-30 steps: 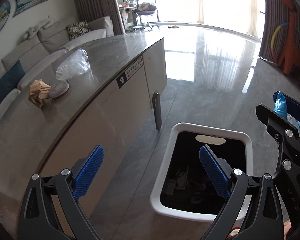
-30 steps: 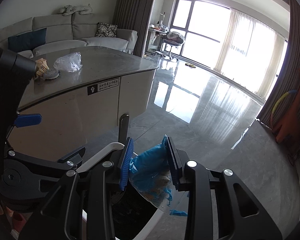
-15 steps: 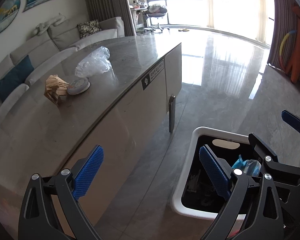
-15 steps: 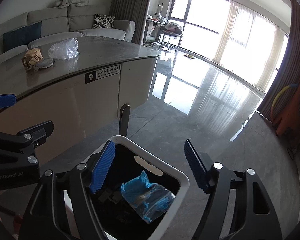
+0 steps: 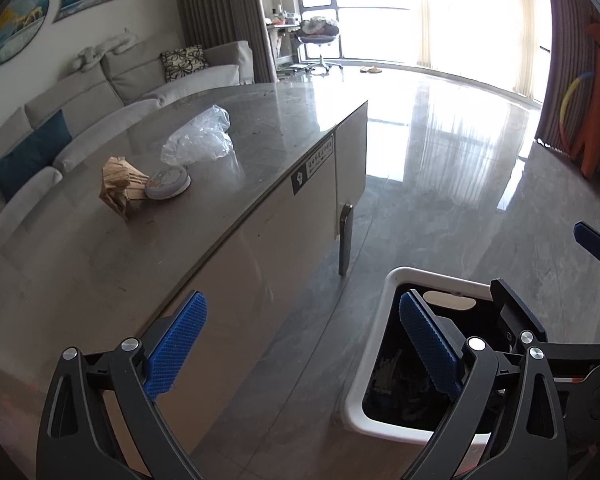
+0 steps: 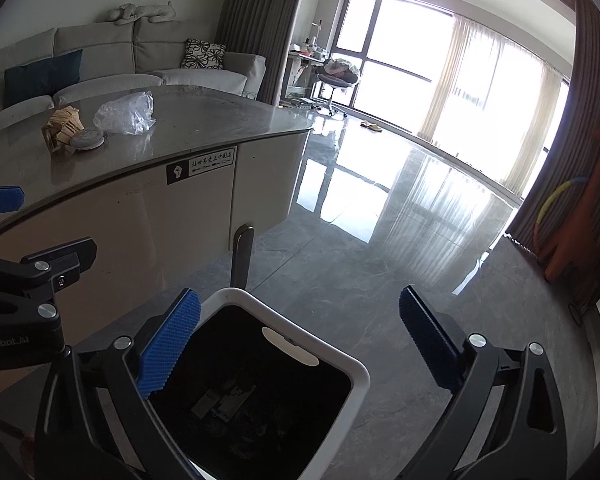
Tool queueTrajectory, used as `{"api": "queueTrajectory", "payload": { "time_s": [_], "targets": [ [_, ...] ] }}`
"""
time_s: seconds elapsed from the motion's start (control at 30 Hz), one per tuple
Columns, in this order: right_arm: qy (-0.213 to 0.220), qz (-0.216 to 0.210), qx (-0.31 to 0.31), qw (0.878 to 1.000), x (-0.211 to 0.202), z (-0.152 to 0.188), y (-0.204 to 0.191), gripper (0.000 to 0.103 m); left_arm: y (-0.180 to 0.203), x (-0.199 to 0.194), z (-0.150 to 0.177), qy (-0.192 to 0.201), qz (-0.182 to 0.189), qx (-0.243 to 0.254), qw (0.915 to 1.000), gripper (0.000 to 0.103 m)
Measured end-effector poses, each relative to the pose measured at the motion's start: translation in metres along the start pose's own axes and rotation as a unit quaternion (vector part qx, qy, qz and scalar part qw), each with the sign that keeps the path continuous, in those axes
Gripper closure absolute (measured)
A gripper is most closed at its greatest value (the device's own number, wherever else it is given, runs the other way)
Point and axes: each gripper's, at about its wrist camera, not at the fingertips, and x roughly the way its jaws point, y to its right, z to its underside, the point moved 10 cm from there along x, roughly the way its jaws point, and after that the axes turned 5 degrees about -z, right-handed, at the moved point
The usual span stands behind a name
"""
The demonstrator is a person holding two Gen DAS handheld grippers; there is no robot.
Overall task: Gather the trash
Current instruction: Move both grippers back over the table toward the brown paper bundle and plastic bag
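Observation:
A white trash bin (image 5: 384, 320) with a dark inside stands on the floor beside the grey counter (image 5: 260, 148); it also shows in the right wrist view (image 6: 356, 372). On the counter lie a clear plastic bag (image 5: 198, 138), crumpled brown paper (image 5: 120, 184) and a small round lid (image 5: 168, 180); the right wrist view shows the bag (image 6: 126, 114), paper (image 6: 62, 126) and lid (image 6: 87, 139). My left gripper (image 5: 302, 344) is open and empty by the counter edge. My right gripper (image 6: 300, 340) is open and empty above the bin.
A grey sofa (image 5: 112, 88) stands behind the counter. Glossy floor (image 6: 380, 220) stretches to bright windows. A swivel chair (image 6: 336, 80) stands far back. An orange toy with a hoop (image 5: 592, 96) stands at the right wall.
My right gripper opened and dropped the blue plastic bag into the bin, where it sank out of sight. My left gripper stayed open and swung towards the counter.

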Motion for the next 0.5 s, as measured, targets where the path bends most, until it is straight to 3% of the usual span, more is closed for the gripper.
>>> {"api": "queueTrajectory", "payload": {
  "time_s": [0.5],
  "targets": [
    [0.034,-0.009,-0.011,0.999,-0.006,-0.040,-0.022,0.004,-0.043,-0.009,-0.021,0.021,-0.017,-0.034,0.9990,0.004]
  ]
}}
